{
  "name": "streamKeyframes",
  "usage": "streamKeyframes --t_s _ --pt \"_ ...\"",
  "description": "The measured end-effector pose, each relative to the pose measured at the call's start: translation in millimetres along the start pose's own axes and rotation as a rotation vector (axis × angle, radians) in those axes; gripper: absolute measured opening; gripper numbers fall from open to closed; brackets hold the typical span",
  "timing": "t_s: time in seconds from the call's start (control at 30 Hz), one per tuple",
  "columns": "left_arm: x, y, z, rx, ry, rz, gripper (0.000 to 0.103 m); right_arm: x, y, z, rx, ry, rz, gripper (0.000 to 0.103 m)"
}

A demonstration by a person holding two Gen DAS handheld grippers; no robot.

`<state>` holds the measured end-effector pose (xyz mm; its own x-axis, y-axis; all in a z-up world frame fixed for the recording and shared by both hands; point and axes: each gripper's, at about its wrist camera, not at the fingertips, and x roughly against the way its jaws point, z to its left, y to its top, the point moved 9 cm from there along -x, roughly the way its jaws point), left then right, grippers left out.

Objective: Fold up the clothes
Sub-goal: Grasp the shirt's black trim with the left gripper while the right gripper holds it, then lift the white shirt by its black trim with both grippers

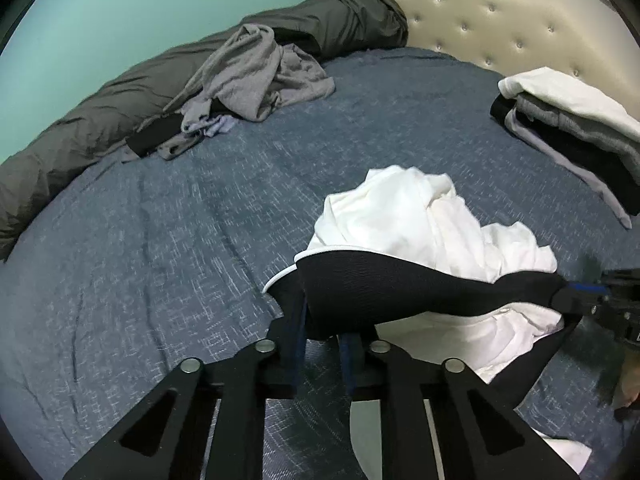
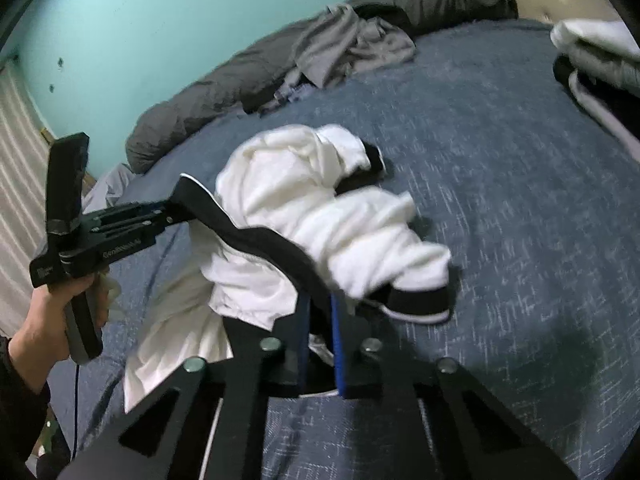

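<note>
A white garment (image 1: 416,220) with a black waistband (image 1: 400,292) hangs bunched over the blue bedspread (image 1: 160,240). My left gripper (image 1: 322,332) is shut on one end of the waistband. The other end is pinched by my right gripper (image 1: 576,300), seen at the right edge. In the right wrist view the white garment (image 2: 320,216) drapes in front, the black waistband (image 2: 264,240) stretches from my right gripper (image 2: 320,312) to the left gripper (image 2: 168,216), held by a hand (image 2: 52,312). A black cuff (image 2: 420,304) dangles at the right.
A crumpled grey garment (image 1: 256,72) lies on a dark rolled duvet (image 1: 120,104) along the teal wall. A stack of folded clothes (image 1: 568,120) sits by the tufted headboard (image 1: 500,16). Bare bedspread spreads left of the white garment.
</note>
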<state>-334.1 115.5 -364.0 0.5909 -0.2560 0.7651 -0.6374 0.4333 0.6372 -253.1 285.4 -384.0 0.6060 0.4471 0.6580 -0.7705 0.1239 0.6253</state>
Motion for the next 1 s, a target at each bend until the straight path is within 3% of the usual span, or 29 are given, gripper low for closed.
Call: streamKeyframes --t_s 0.4,0.73,1.0 --pt "134 33 16 0.016 0.043 -0.108 0.011 78 48 61 0.178 -0.006 -0.145 0.005" --pt "316 97 45 0.085 0.098 -0.297 0.010 215 153 172 0.416 -0.059 -0.303 0.004" --pt "464 135 61 0.103 0.162 -0.428 0.010 318 213 253 0.501 -0.065 -0.398 0.004"
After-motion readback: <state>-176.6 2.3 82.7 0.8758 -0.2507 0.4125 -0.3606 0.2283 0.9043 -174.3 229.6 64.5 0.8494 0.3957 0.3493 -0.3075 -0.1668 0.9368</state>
